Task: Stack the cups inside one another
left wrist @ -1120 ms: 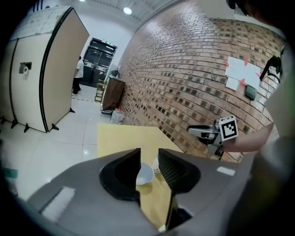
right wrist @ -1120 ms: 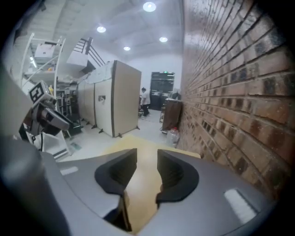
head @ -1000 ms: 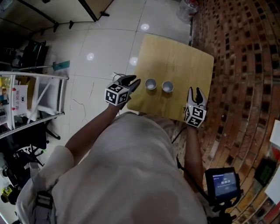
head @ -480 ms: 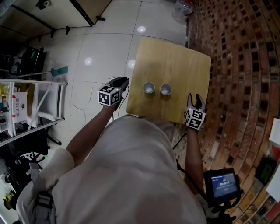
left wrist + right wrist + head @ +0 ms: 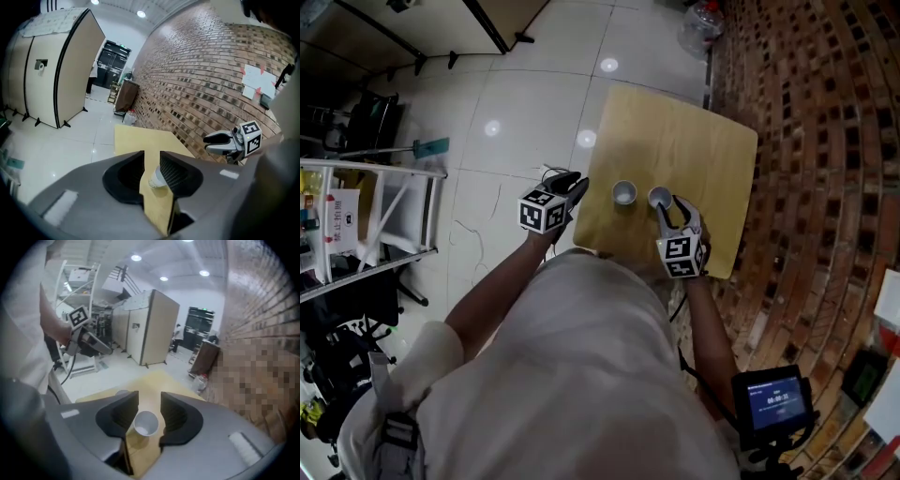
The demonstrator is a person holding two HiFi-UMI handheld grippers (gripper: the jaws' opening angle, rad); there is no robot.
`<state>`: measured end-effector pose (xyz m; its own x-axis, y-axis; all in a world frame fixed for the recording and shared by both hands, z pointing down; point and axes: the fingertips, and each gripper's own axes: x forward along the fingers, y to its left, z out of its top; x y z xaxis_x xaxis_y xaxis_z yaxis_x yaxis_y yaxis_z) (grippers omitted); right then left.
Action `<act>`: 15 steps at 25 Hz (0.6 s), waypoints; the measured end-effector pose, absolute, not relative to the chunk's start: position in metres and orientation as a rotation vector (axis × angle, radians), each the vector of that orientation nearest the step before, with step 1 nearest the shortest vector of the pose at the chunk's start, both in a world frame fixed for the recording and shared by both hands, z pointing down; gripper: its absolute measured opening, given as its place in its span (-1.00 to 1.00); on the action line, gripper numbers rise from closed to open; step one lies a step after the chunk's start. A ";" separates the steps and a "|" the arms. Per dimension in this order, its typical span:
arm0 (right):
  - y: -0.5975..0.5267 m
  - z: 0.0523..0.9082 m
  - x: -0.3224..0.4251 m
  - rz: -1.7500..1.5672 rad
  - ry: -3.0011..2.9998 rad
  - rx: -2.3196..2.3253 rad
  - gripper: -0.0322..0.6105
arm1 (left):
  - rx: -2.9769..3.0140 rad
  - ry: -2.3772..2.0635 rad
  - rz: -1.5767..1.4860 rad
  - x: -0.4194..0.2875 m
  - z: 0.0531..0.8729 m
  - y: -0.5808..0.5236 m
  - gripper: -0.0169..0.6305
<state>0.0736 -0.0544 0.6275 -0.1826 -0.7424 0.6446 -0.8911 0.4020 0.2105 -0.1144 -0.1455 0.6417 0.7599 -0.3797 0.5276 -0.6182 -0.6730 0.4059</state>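
Right claw [image 5: 668, 206] part-open, just been closing, right cup [image 5: 146, 423] between its jaws, not clamped. Left claw [image 5: 572, 183] narrow, just been opening, empty, off counter [image 5: 694, 141] left edge.

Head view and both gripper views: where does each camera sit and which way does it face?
Head view: on the person's head, looking steeply down at the table, left cup and right cup; torso, arms, left gripper, right gripper show.
Left gripper view: on that gripper, facing across the table toward the brick wall; its jaws, just opened wider, grip nothing.
Right gripper view: on that gripper, facing the beige cabinet; its open jaws flank the right cup.
Shared: each gripper view catches the other gripper.
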 end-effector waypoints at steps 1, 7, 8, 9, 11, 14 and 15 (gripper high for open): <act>-0.057 0.634 0.057 0.246 -1.979 1.314 -0.43 | 2.376 -0.741 0.549 -0.114 0.643 -0.142 -0.57; -0.063 0.687 -0.003 0.240 -1.984 1.021 -0.43 | 2.394 -0.724 0.561 -0.116 0.645 -0.123 -0.64; -0.061 0.694 -0.009 0.255 -1.978 0.981 -0.43 | 2.398 -0.721 0.557 -0.117 0.644 -0.120 -0.65; -0.060 0.701 -0.015 0.269 -1.973 0.942 -0.43 | 2.399 -0.719 0.550 -0.119 0.643 -0.118 -0.66; -0.056 0.713 -0.026 0.283 -1.964 0.874 -0.43 | 2.391 -0.721 0.521 -0.125 0.642 -0.116 -0.68; -0.054 0.726 -0.037 0.277 -1.946 0.815 -0.43 | 2.369 -0.735 0.487 -0.134 0.644 -0.111 -0.73; -0.054 0.731 -0.039 0.271 -1.935 0.799 -0.43 | 2.362 -0.740 0.482 -0.136 0.645 -0.109 -0.73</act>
<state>-0.0391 -0.0544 0.7306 -0.2976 -0.4154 0.8596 -0.6355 0.7581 0.1463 -0.1359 -0.1093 0.6451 0.7773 -0.3878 0.4953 -0.6098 -0.6580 0.4418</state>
